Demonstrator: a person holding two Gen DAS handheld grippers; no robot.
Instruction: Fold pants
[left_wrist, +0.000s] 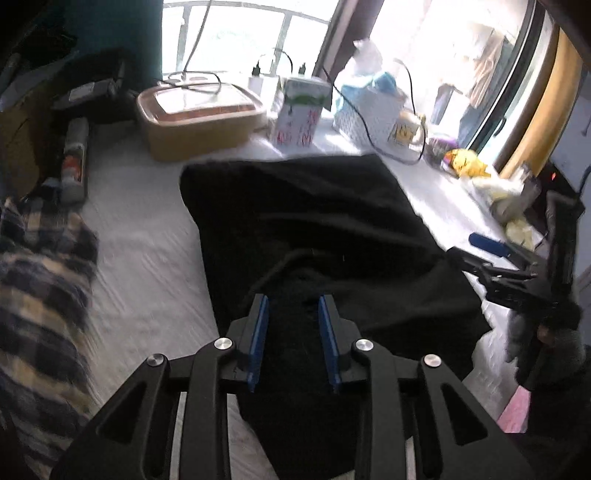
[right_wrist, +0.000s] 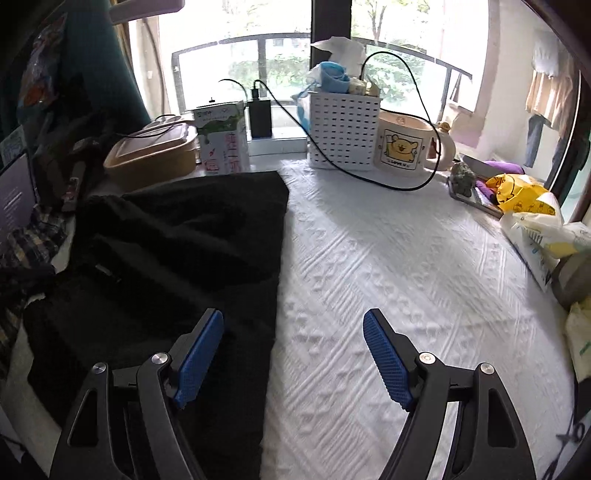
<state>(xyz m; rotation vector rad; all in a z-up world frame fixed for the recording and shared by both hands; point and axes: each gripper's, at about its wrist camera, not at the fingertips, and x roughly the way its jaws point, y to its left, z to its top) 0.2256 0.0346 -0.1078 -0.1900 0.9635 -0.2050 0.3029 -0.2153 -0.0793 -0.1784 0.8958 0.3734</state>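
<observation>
Black pants (left_wrist: 314, 229) lie folded on a white textured cloth (right_wrist: 388, 266); in the right wrist view the pants (right_wrist: 177, 258) fill the left half. My left gripper (left_wrist: 293, 306) is narrowly parted with a bunched ridge of the black fabric between its blue pads. Whether it pinches the fabric is unclear. My right gripper (right_wrist: 293, 325) is wide open and empty, straddling the pants' right edge above the table. It also shows in the left wrist view (left_wrist: 491, 258) beside the pants' right side.
A tan lidded box (left_wrist: 199, 118), a milk carton (right_wrist: 221, 140), a white perforated basket (right_wrist: 343, 129), a bear mug (right_wrist: 406, 147) and a looping black cable (right_wrist: 369, 177) line the far edge. Plaid cloth (left_wrist: 40, 280) lies left. Yellow bags (right_wrist: 524, 195) sit right.
</observation>
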